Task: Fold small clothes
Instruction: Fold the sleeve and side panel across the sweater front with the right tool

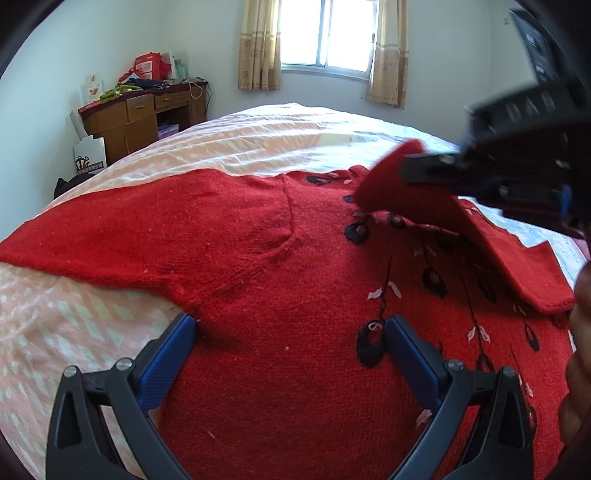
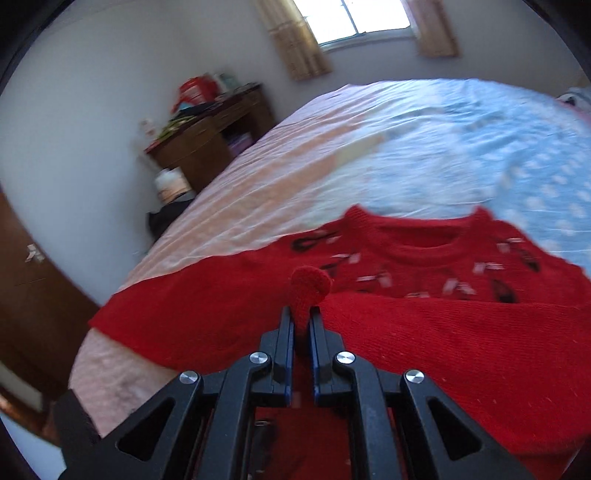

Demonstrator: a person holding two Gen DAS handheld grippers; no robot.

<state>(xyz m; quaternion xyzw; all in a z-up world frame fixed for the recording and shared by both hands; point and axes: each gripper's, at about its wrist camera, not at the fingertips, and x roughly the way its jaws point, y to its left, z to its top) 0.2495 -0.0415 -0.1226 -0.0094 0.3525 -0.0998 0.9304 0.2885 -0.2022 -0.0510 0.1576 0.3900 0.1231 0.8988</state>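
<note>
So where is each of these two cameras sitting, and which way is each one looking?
Left wrist view: on the left gripper, looking down its open fingers at the red sweater on the bed; the right gripper shows at upper right.
Right wrist view: on the right gripper, shut on the sweater's sleeve, facing across the bed toward the window.
Both views share the sweater, bed, window and wooden desk.

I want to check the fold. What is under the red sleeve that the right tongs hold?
Under the lifted sleeve lies the sweater front with black embroidery, spread on the bed. The right tongs pinch its cuff. The part directly beneath it is covered.
</note>
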